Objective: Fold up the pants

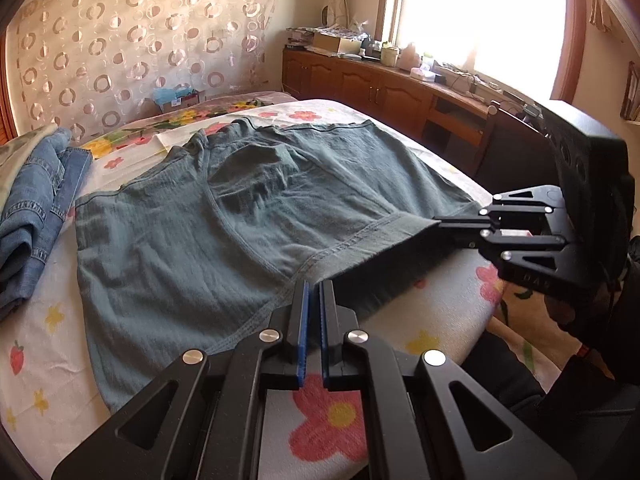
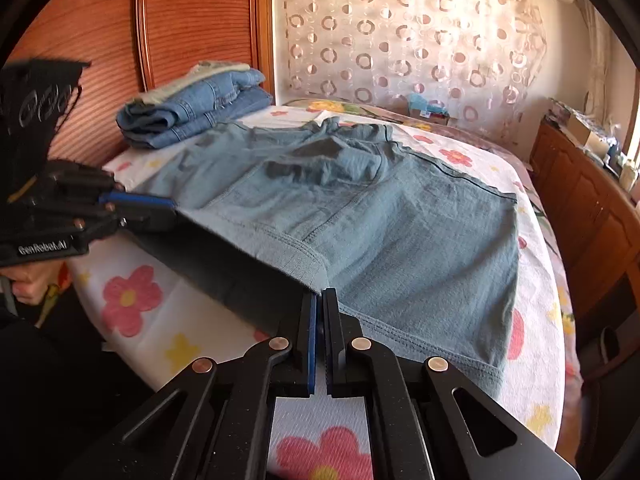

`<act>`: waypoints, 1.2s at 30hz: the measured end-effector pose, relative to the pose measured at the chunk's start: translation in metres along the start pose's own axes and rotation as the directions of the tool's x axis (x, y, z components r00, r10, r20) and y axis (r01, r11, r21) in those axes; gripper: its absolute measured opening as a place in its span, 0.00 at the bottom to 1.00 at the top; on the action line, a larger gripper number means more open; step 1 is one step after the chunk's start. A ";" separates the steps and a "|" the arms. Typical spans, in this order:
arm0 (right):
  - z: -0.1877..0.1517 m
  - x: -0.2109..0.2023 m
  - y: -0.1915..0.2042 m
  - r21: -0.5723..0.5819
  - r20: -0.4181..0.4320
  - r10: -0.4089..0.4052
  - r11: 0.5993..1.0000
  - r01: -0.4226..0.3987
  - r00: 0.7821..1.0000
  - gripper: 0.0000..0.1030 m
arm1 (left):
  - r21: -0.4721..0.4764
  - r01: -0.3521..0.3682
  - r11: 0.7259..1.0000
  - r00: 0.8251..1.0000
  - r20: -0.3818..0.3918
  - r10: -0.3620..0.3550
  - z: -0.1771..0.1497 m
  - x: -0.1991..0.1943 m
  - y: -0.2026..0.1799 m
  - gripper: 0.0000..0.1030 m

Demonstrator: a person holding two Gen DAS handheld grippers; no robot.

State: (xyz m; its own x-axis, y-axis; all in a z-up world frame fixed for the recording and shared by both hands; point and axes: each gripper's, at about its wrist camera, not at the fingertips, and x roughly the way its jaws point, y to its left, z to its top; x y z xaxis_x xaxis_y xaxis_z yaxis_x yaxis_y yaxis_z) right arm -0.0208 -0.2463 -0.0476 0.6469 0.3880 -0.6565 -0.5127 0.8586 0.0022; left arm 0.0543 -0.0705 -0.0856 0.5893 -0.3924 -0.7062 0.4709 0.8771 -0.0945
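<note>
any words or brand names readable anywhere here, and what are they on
"GenRobot.AI": white print on the side of the left gripper, seen in the right wrist view.
Faint embossed letters on the right gripper body: too dim to read.
Boxes on the wooden cabinet: too small to read.

Sunlit window (image 1: 480,12) above wooden cabinets (image 1: 360,80); ring-patterned curtain (image 2: 400,40) behind floral bed (image 2: 132,300).

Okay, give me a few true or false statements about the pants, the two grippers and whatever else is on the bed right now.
1. Both grippers are shut on the teal pants. True: left gripper and right gripper pinch the near edge.
2. The pants hang fully in the air. False: most lies on the flowered bedsheet.
3. Folded jeans sit beyond the pants. True.
4. The jeans lie on top of the pants. False: they lie beside them.
</note>
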 end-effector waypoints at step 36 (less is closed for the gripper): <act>-0.046 -0.049 -0.076 0.342 -0.060 -0.139 0.927 0.151 0.989 0.32 | -0.143 -0.186 0.972 0.983 -0.020 0.185 -0.022 -0.015 0.062 0.64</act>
State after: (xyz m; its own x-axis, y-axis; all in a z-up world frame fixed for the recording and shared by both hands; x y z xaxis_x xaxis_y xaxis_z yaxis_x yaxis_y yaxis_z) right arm -0.0393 -0.3457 -0.0506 0.6770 0.2444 -0.6942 -0.1847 0.9695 0.1612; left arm 0.0604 -0.0044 -0.0962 0.6529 -0.2181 -0.7254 0.2546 0.9651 -0.0610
